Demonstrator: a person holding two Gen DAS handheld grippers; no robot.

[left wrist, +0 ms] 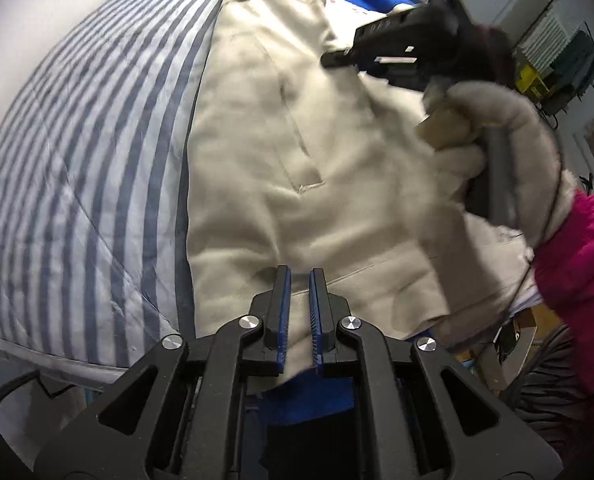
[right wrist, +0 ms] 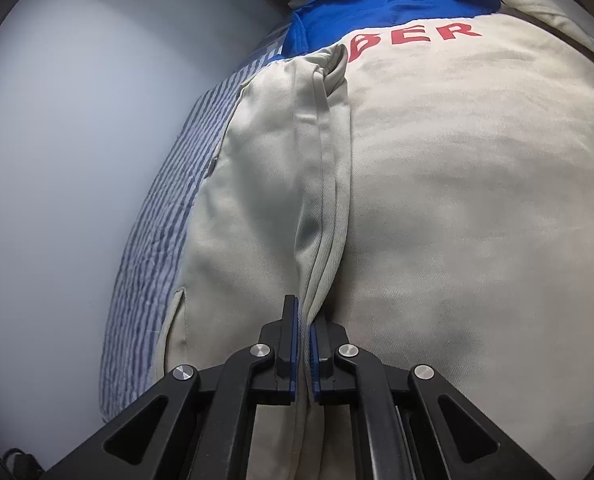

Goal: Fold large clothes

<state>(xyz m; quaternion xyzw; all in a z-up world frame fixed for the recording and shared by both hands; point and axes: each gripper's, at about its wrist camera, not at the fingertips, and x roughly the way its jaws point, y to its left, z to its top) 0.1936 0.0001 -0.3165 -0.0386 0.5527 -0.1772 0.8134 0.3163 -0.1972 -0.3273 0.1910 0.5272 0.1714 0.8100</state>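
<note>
Cream cotton, blue at the collar end, makes up the sweatshirt [right wrist: 437, 184], which is spread on a bed covered by a blue-and-white striped quilt [left wrist: 89, 168]. In the right wrist view its long axis is seen running away from the camera, the blue yoke and red lettering [right wrist: 417, 36] lying at the far end and the hem nearest. A sleeve is folded lengthwise along the sweatshirt's left edge, parallel to that axis. The right tool [right wrist: 305, 316] is seen pinching a raised ridge of that cream fabric, its blue pads pressed together on it. The left tool [left wrist: 300, 276] is held over the sweatshirt's near hem, with only a narrow gap between its fingers and cream cloth lying in it; whether the cloth is gripped cannot be told. A gloved hand [left wrist: 493, 136] and pink sleeve [left wrist: 581, 280] are seen right of the sweatshirt.
</note>
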